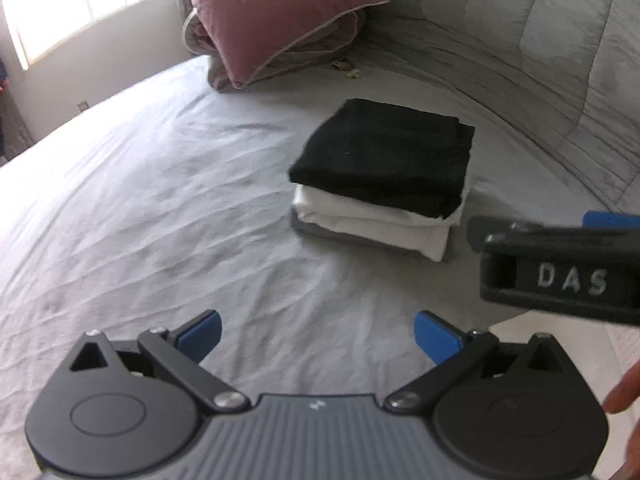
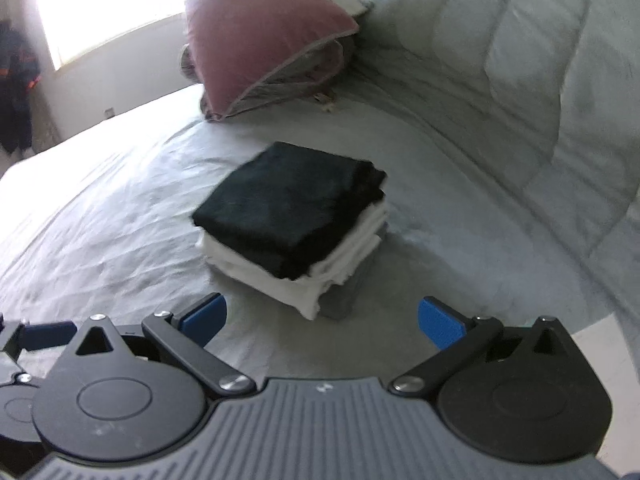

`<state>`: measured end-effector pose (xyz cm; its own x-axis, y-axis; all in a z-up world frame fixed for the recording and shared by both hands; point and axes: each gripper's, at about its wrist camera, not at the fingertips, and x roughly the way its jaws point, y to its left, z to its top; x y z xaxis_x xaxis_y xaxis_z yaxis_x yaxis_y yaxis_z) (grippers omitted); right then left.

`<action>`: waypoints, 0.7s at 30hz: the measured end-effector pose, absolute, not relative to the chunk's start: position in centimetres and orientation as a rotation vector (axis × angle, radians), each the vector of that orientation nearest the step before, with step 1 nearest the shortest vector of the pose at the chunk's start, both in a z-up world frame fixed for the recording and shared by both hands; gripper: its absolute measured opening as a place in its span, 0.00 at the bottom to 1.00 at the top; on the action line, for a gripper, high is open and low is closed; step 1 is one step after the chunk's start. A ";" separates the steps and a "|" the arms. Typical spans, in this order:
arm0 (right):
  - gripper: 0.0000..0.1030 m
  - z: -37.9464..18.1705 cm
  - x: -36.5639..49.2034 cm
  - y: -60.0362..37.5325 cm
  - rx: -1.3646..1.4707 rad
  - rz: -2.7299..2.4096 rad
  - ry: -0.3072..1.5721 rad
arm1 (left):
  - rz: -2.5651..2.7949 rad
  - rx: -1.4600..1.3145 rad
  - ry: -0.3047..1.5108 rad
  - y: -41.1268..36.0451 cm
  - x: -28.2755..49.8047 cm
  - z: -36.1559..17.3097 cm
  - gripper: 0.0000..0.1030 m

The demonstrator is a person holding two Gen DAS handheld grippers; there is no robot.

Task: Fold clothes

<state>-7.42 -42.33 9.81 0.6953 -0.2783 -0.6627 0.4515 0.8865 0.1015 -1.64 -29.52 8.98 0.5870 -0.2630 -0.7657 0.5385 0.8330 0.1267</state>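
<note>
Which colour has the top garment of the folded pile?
Black; the right wrist view shows it best.

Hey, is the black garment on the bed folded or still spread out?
Folded. The black garment is a neat rectangle atop folded white clothes on the bed; both grippers, left and right, are open, away from it.

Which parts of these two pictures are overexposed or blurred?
Left wrist view: the window is blown out white, and the right gripper at the edge is smeared. Right wrist view: the window glares too, and the folded stack looks soft with motion blur.
</note>
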 end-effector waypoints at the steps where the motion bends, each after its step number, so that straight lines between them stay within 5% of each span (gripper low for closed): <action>1: 1.00 10.2 -7.7 -41.9 0.262 -0.410 0.687 | -0.480 0.374 0.818 -29.2 -2.1 9.1 0.99; 21: 1.00 12.9 -15.7 -35.9 0.249 -0.472 0.641 | -0.475 0.248 0.843 -20.4 -8.6 11.2 1.00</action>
